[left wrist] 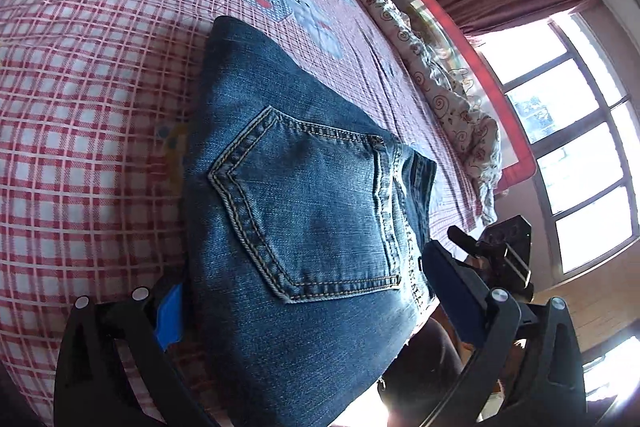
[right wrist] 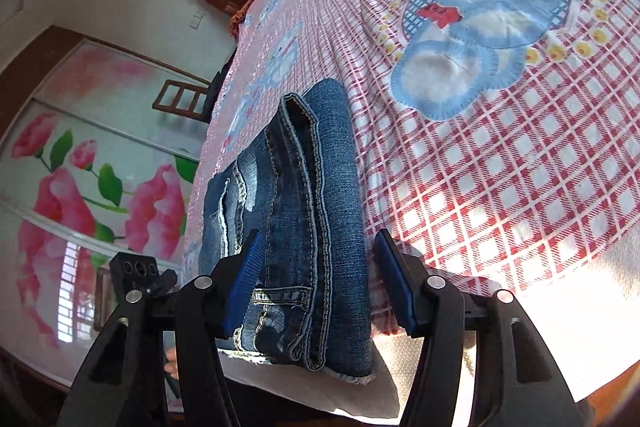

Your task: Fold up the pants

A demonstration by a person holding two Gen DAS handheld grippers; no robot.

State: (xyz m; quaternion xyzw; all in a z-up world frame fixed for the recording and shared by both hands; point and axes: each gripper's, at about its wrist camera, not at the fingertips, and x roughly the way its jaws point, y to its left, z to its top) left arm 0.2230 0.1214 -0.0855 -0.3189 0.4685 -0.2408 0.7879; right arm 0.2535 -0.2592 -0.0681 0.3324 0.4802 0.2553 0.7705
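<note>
Where folded blue denim pants [left wrist: 304, 211] lay on red-checked bedsheet [left wrist: 80, 147] | left gripper [left wrist: 304, 311]: jaws wide, straddling, pocket side seen | right gripper [right wrist: 316, 283]: jaws apart, unpressed, stacked hems seen

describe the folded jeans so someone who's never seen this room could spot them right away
Start at the bed, covered by a red-and-white checked sheet printed with blue teddy bears. Near its front edge lies a compact stack of blue denim, the folded jeans, a stitched back pocket facing up. It is the only dark, plain blue thing on the patterned sheet.
</note>
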